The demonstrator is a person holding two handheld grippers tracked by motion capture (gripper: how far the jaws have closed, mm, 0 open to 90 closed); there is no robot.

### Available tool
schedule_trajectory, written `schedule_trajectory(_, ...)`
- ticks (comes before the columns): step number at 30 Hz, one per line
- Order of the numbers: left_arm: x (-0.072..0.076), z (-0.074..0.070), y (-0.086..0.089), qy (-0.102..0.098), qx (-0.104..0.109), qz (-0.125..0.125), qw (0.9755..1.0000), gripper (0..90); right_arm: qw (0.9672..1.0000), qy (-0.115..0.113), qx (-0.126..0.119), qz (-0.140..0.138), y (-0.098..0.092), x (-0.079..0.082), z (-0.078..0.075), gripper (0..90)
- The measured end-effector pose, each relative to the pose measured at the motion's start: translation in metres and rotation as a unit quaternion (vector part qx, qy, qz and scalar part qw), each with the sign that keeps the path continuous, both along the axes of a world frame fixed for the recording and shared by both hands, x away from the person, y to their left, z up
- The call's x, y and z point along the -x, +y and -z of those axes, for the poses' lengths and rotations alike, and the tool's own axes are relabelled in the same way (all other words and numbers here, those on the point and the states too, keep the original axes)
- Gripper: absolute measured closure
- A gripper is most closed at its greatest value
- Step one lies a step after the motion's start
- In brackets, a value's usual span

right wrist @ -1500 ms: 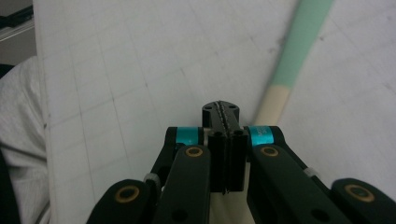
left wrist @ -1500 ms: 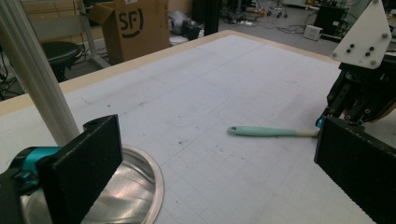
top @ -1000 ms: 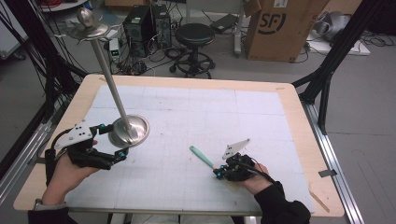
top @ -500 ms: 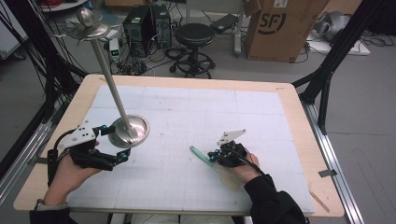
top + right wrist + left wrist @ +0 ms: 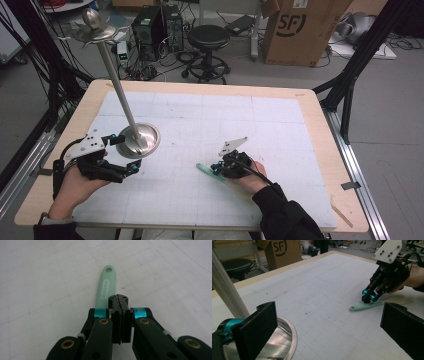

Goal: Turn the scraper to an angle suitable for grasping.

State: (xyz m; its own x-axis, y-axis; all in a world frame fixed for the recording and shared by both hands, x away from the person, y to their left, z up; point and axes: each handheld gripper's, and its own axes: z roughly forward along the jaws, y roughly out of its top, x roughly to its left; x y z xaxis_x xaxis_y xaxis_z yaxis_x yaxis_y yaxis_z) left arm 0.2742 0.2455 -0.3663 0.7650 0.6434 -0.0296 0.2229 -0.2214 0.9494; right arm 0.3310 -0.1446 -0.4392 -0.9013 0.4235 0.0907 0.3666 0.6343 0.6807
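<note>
Right hand-held gripper [image 5: 218, 169]: jaws pressed flat together with nothing between them, tips low over the worktop [image 5: 210, 120]. A mint-green plastic handle [image 5: 106, 286] with a hanging hole at its far end lies flat on the white gridded mat, just beyond and partly under the closed tips; whether they touch it cannot be told. From the left gripper view the same green handle [image 5: 365, 306] lies directly below the right tips.

Left hand-held gripper [image 5: 129, 153]: jaws spread wide, released, sitting at the near edge of the round steel base [image 5: 141, 140] of a tall metal stand [image 5: 116, 82]. One pad [image 5: 258, 326] stands over the base's rim; the other is well clear of it.
</note>
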Motion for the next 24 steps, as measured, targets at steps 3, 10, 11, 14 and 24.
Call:
schedule_trajectory(3,0.0,0.0,0.001,0.0,0.001,-0.001,1.0,1.7,0.9996,0.001,0.007,-0.026,0.011,0.005,-0.001,90.0)
schedule_trajectory(10,-0.003,-0.002,0.0,-0.003,0.005,0.003,1.0,1.7,0.9986,0.003,0.013,-0.05,0.019,0.01,-0.002,90.0)
schedule_trajectory(11,-0.004,-0.003,-0.001,-0.004,0.005,0.004,1.0,1.7,0.9986,0.003,0.013,-0.051,0.018,0.009,-0.002,90.0)
schedule_trajectory(14,-0.008,-0.005,-0.003,-0.006,0.008,0.01,0.9999,1.7,0.9986,-0.01,-0.001,-0.052,0.014,0.012,-0.009,89.5)
schedule_trajectory(24,-0.021,-0.009,-0.01,-0.01,0.015,0.019,0.9997,1.7,0.9932,-0.051,-0.104,0.012,-0.023,0.027,-0.048,46.4)
